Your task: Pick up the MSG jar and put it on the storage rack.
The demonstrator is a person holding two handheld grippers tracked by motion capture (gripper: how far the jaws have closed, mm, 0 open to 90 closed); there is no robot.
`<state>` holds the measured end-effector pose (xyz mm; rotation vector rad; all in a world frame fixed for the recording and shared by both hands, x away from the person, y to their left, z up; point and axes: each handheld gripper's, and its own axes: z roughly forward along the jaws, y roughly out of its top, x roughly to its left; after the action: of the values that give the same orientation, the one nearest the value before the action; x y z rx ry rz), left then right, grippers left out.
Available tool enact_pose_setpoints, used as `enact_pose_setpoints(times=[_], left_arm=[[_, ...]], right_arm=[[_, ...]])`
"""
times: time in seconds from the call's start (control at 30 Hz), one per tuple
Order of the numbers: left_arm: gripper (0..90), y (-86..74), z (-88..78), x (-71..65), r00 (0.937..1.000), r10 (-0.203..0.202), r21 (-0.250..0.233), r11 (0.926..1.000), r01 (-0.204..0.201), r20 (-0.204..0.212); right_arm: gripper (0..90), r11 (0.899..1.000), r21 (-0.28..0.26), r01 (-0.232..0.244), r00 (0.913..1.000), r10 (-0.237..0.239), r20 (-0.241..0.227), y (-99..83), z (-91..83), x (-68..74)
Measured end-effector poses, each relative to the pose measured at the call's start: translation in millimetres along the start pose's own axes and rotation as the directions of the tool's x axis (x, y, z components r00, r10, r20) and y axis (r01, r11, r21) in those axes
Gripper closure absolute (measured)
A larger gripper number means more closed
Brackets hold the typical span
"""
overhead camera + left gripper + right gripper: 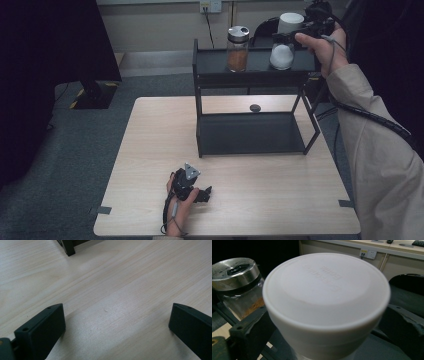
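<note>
High view is showing the whole layout: black two-tier rack [250,75] standing on the wooden table [150,165], glass spice jar [237,48] with a metal lid and a white-capped bottle [286,37] both sitting on the top shelf, and a small dark disc [255,107] lying on the table behind the lower shelf. Right gripper view is adding faint embossed lettering on the white cap, unreadable.

Right gripper [295,36] is reaching in at the bottle, jaws flanking it below the cap; cannot tell whether they're actually clamping.

Left gripper [200,192] is resting low near the table's front edge, jaws spread wide, holding nothing, bare wood between them.
</note>
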<state>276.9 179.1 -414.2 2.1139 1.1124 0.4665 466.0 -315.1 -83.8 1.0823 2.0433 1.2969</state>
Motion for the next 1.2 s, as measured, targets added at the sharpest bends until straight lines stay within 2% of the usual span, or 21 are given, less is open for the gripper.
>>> enact_pose_setpoints(times=[0.33, 0.6, 1.2], left_arm=[[0.0, 0.0, 0.0, 0.0, 1.0, 0.0, 0.0, 1.0, 0.0, 0.0], [0.0, 0.0, 0.0, 0.0, 1.0, 0.0, 0.0, 1.0, 0.0, 0.0], [0.0, 0.0, 0.0, 0.0, 1.0, 0.0, 0.0, 1.0, 0.0, 0.0]], right_arm=[[0.0, 1.0, -0.006, -0.017, 0.9997, 0.017, -0.02, -7.5, -14.1, -1.3], [0.0, 1.0, -0.006, -0.017, 0.9997, 0.017, -0.015, -15.2, -22.4, 1.2], [0.6, 1.0, -0.025, 0.012, 0.9992, -0.013, -0.038, -40.0, -39.4, 8.6]])
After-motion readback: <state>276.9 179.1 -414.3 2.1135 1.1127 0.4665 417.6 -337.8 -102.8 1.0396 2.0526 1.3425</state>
